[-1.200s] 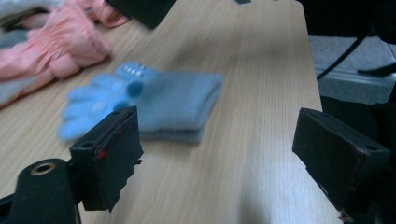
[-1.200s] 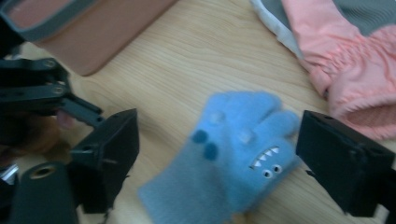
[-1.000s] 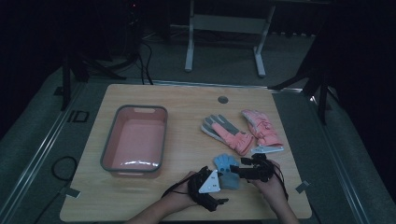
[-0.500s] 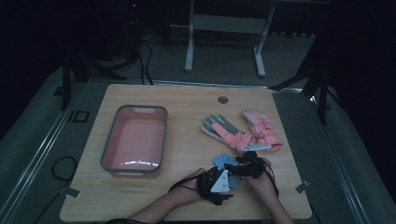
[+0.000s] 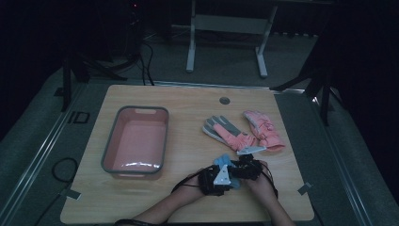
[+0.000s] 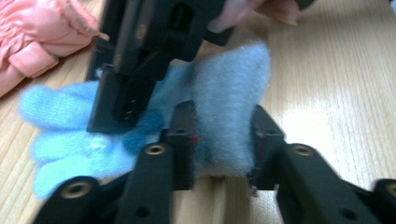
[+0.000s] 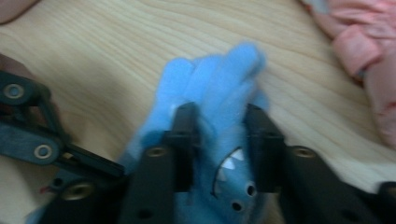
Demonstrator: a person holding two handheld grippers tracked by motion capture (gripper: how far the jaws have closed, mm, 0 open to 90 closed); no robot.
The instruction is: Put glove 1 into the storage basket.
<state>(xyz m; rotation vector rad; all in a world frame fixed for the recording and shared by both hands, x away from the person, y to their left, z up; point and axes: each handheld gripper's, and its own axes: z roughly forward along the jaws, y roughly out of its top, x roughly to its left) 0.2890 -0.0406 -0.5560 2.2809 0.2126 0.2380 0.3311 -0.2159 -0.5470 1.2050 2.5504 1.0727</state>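
Note:
A light blue fleece glove (image 5: 223,160) lies near the table's front edge, and both grippers hold it. In the left gripper view my left gripper (image 6: 219,116) has just been closing its jaws and is shut on the glove's cuff (image 6: 224,135). The right gripper's black body (image 6: 140,56) comes down on the glove just beyond. In the right gripper view my right gripper (image 7: 217,116) has also just been closing and is shut on the glove's palm (image 7: 215,84), below its fingers. From above, the left gripper (image 5: 225,179) and right gripper (image 5: 236,168) sit close together.
A pink tub with a grey rim (image 5: 109,149) stands at the left of the wooden table (image 5: 188,108). Two pink gloves (image 5: 230,134) (image 5: 263,129) lie just behind the grippers. Desk legs stand beyond the table's far edge.
Both hands have drawn together over the blue glove, and both pairs of jaws have closed onto it. The tub and pink gloves have not moved.

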